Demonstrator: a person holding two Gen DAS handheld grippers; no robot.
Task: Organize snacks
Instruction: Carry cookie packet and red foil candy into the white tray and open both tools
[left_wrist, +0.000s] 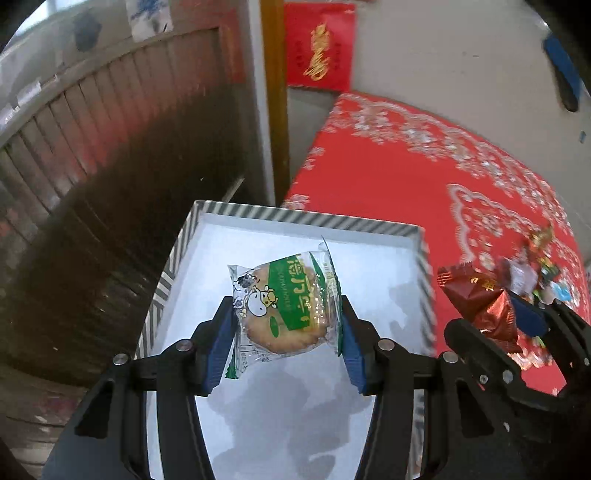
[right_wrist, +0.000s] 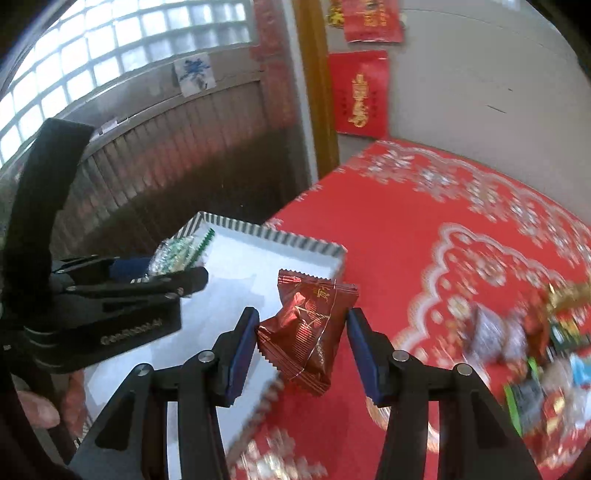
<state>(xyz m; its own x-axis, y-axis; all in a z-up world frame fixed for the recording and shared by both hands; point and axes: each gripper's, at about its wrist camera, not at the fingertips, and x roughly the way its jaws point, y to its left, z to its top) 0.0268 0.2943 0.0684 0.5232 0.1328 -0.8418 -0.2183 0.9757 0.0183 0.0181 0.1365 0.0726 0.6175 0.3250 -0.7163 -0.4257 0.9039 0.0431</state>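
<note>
The left gripper (left_wrist: 288, 332) is holding a biscuit (left_wrist: 284, 310) in a clear and green wrapper, its jaws closing on the packet's two sides with the blue pads (left_wrist: 221, 347) pressing the wrapper edges. The biscuit is hanging over the white floor of a box (left_wrist: 306, 218) with a striped rim, near the box's middle in the left wrist view. I cannot tell whether the packet is touching the box floor.

The right gripper (right_wrist: 301, 347) is gripping a brown packet (right_wrist: 308, 332), a foil wrapper with serrated ends, tilted so one corner is pointing toward 5 o'clock. Its jaws are standing partly apart with the packet between them; the left pad is touching the foil, while the right pad is sitting just beside it. In the right wrist view the packet is hovering over the box's right edge, where the rim is meeting the red cloth (right_wrist: 424, 240) covering the desk.

In the left wrist view the right gripper (left_wrist: 517, 317) is showing at 3 o'clock with the brown packet (left_wrist: 480, 306) beside the box. In the right wrist view the left gripper (right_wrist: 159, 269) is showing at 9 o'clock over the box (right_wrist: 280, 236).

A blurred pile (right_wrist: 546, 347) of mixed snacks is lying on the cloth at 3 o'clock, well apart from the box.
</note>
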